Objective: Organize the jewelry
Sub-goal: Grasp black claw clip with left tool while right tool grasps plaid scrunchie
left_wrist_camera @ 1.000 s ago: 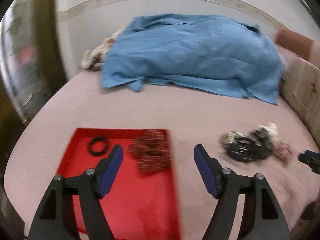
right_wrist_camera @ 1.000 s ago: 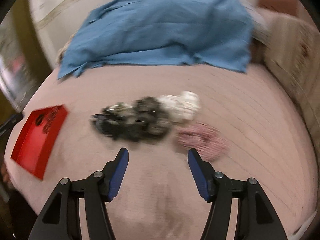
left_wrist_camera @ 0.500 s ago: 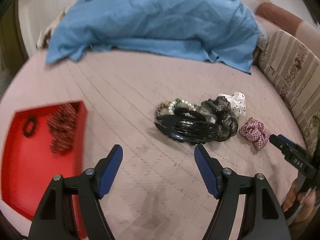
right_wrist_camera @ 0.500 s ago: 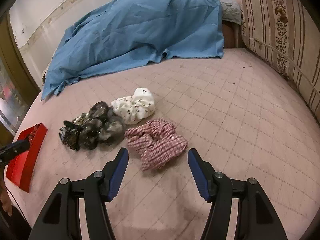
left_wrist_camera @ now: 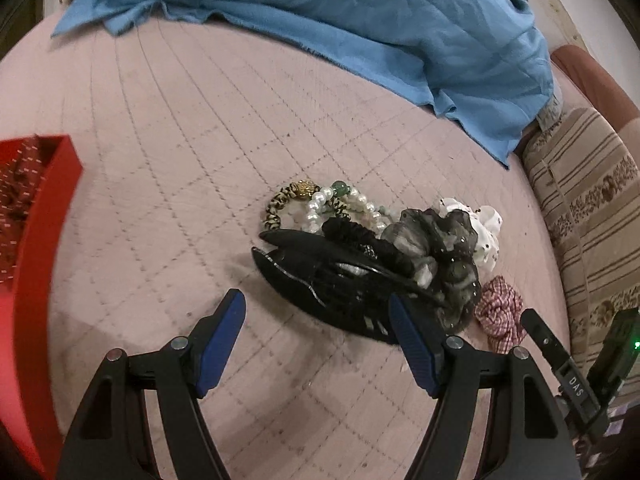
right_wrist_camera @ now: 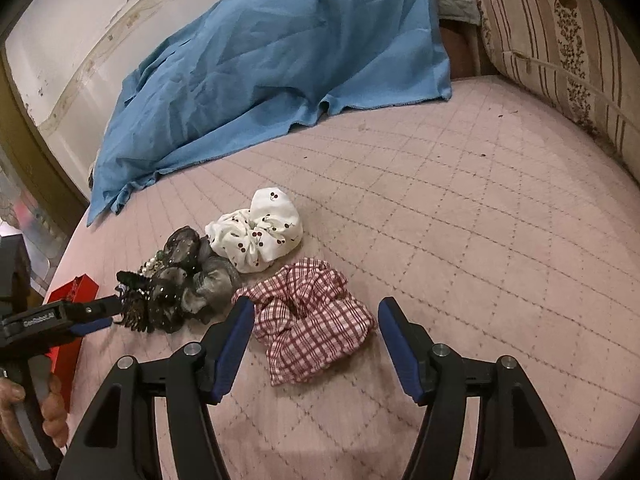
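Note:
A pile of accessories lies on the pink quilted bed. In the left wrist view a big black hair claw (left_wrist_camera: pixel 332 284) lies in front, with bead bracelets (left_wrist_camera: pixel 320 200), a black scrunchie (left_wrist_camera: pixel 360 236) and a grey sheer scrunchie (left_wrist_camera: pixel 444 248) behind it. My left gripper (left_wrist_camera: pixel 316 332) is open, just short of the claw. In the right wrist view my right gripper (right_wrist_camera: pixel 316 338) is open around the near side of a red checked scrunchie (right_wrist_camera: pixel 308 320). A white cherry-print scrunchie (right_wrist_camera: pixel 256 236) lies behind it. The red tray (left_wrist_camera: pixel 24 240) at far left holds a dark red patterned scrunchie (left_wrist_camera: pixel 14 184).
A blue cloth (right_wrist_camera: pixel 276 52) covers a heap at the back of the bed. A striped floral cushion (right_wrist_camera: pixel 560 48) stands along the right side. The bed's pink quilt (right_wrist_camera: pixel 480 220) stretches bare to the right of the pile. The tray also shows in the right wrist view (right_wrist_camera: pixel 76 288).
My left gripper has swung right from over the red tray to the pile and closed in on the black claw. My right gripper has moved up to the red checked scrunchie.

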Motion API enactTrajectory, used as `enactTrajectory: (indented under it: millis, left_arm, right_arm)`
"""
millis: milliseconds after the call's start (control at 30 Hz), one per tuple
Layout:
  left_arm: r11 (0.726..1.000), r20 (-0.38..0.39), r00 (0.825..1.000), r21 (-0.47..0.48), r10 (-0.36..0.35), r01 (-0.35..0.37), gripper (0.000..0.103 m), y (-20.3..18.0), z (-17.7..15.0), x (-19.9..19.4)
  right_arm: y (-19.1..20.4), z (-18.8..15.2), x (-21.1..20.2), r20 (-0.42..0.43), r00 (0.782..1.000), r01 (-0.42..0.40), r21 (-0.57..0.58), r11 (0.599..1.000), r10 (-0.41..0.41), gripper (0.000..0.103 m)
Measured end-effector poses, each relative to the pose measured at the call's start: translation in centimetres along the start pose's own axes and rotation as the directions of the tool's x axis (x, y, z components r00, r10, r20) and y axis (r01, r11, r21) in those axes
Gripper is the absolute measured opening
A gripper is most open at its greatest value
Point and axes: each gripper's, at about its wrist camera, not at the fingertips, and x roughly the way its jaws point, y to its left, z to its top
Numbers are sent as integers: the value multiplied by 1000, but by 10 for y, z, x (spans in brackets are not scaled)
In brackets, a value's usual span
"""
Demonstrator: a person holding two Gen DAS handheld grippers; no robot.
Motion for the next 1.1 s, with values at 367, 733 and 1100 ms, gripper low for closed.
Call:
enactTrajectory:
  millis: [367,733,1100]
  left_arm:
    - [993,-42,993,-42,-110,109,28,-3,0,13]
    - [997,11,998,58,-61,60,3,-19,-20,-30]
    - [992,101,995,125,-12,-1,3,-7,-57,-92]
  right_arm:
    - [6,3,27,-59,998,-37,-6,999,37,37]
    - [15,-2,14,-46,995,-86,-21,996,85,14]
    - [37,-16,-9,-28,993,-117,-82,990,115,14]
